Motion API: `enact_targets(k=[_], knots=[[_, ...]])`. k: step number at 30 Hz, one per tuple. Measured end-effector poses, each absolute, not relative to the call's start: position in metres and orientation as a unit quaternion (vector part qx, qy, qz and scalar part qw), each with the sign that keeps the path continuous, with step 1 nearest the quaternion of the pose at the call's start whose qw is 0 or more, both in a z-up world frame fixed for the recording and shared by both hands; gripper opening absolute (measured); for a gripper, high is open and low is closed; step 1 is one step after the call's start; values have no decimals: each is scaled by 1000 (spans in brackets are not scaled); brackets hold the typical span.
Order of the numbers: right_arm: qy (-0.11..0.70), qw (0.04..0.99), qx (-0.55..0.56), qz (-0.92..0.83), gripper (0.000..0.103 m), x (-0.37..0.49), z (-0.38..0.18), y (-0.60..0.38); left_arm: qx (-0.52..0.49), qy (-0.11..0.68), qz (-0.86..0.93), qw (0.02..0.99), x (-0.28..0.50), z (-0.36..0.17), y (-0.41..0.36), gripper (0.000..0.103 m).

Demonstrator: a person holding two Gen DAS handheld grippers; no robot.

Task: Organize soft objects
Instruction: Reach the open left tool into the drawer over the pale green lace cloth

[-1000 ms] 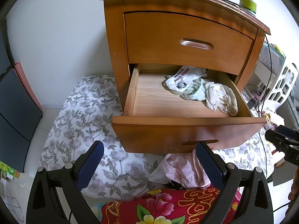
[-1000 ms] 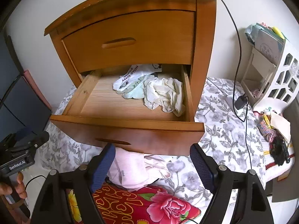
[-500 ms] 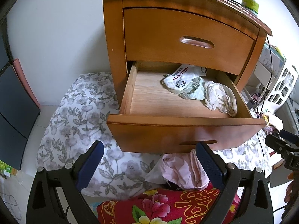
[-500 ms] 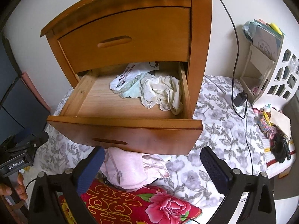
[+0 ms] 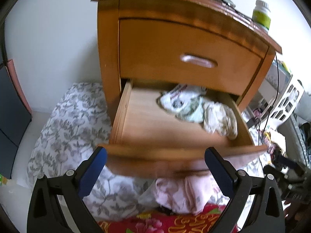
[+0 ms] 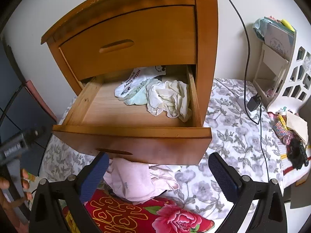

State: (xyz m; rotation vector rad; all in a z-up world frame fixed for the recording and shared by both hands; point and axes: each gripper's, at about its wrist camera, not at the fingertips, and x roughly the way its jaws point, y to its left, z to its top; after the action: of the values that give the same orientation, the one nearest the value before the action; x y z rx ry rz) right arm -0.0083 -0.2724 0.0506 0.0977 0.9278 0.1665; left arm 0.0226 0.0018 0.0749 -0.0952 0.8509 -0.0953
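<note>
While the wooden nightstand (image 6: pixel 136 29) stands on a grey floral quilt (image 6: pixel 233 136), its lower drawer (image 6: pixel 132 136) is pulled well out and its upper drawer (image 6: pixel 126 44) is closed. Inside the open drawer, toward the back right corner: a white printed garment (image 6: pixel 136 79) with black lettering, a pale green cloth (image 6: pixel 138 97) partly under it, and a crumpled cream cloth (image 6: pixel 171 99) lying against the right wall. Left half of the drawer floor bare wood.

Below the drawer front, on the bedding: a rumpled pink garment (image 6: pixel 134 180), resting partly on the quilt and partly on a red floral blanket (image 6: pixel 145 213).

Right gripper (image 6: pixel 157 176): jaws have just been opening and now stand wide apart, blue pads clear of everything; the pink garment lies beneath and between them, not pinched. Left gripper (image 5: pixel 155 172): jaws also spread wide, nothing clamped; the same pink garment (image 5: pixel 180 196) sits low between its fingers. Left wrist view is motion-blurred.

On the nightstand top, a green-labelled bottle (image 5: pixel 262 15) near the right edge. A black cable (image 6: pixel 246 38) runs down the wall to a black adapter (image 6: pixel 253 103) on the quilt. White cut-out rack (image 6: pixel 287 73) at the right with papers in it.
</note>
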Motion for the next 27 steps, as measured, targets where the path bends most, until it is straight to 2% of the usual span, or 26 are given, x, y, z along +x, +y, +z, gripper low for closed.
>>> enact_targets(k=[8,13,21,27], knots=[[447,889,51,84,103,-1,45,-279,-18,393,-69,917,62,99,-8,100],[447,889,48,90,103,2,43,-279,0,422,-56,905,92,99,-20,100],[454,885,51,89,103,6,36,-285,35,516,-99,850,131,51,-55,100],[460,882,52,87,103,9,31,-291,54,542,-111,831,145,21,-79,100]])
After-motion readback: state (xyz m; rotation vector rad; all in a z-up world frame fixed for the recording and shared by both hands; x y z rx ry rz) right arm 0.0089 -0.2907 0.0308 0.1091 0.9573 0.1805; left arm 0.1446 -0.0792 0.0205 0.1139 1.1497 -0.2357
